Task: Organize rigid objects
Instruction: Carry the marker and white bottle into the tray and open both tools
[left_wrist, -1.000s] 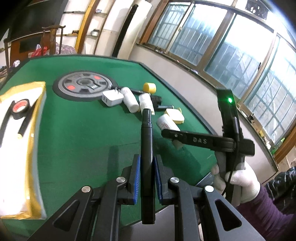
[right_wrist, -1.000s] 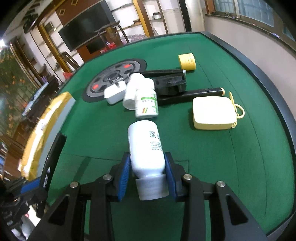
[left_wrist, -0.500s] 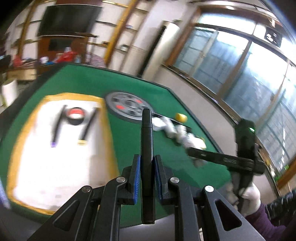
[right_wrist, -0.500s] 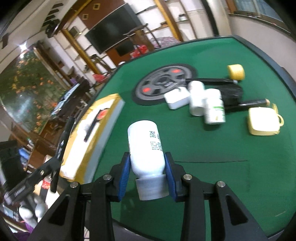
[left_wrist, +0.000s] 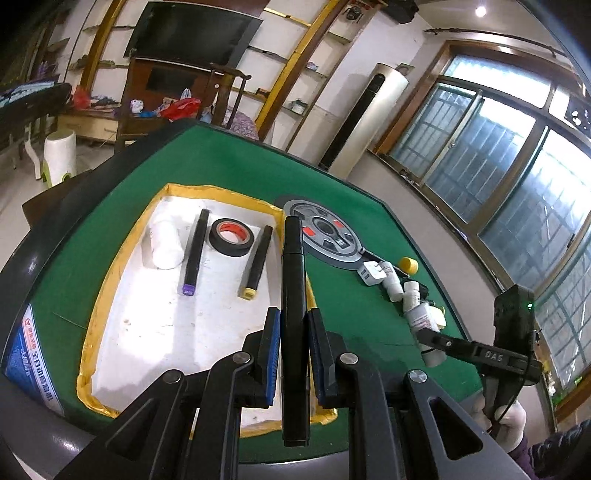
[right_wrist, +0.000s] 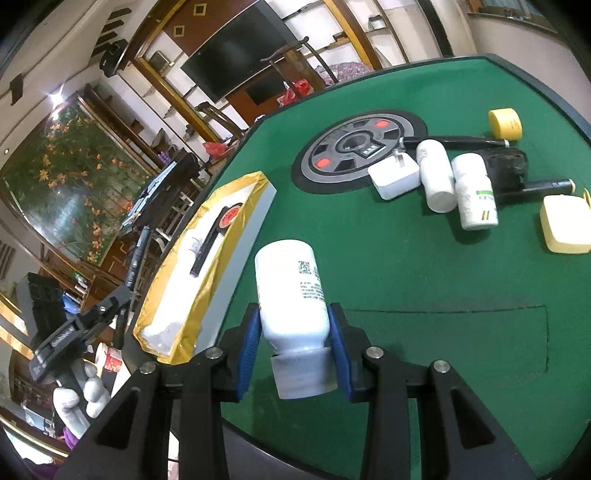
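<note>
My left gripper (left_wrist: 293, 325) is shut on a black marker (left_wrist: 293, 280), held above the near right corner of the yellow-rimmed white tray (left_wrist: 110, 266). The tray holds a white bottle (left_wrist: 164, 242), two black markers (left_wrist: 195, 254) and a roll of black tape (left_wrist: 231, 236). My right gripper (right_wrist: 293, 325) is shut on a white pill bottle (right_wrist: 290, 291), held above the green table (right_wrist: 406, 266) to the right of the tray (right_wrist: 207, 258). Loose on the table lie two white bottles (right_wrist: 436, 173), a white charger (right_wrist: 393, 177), a yellow box (right_wrist: 565, 229) and a yellow cap (right_wrist: 504, 123).
A round grey hub (right_wrist: 354, 147) sits in the table's middle. A black object (right_wrist: 508, 166) and a black marker (right_wrist: 546, 182) lie behind the bottles. The table's raised dark rim (left_wrist: 44, 236) runs around the felt. Chairs and shelves stand beyond.
Both grippers have swung left from the pile of loose objects toward the tray. The marker and the bottle stay clamped in them.
</note>
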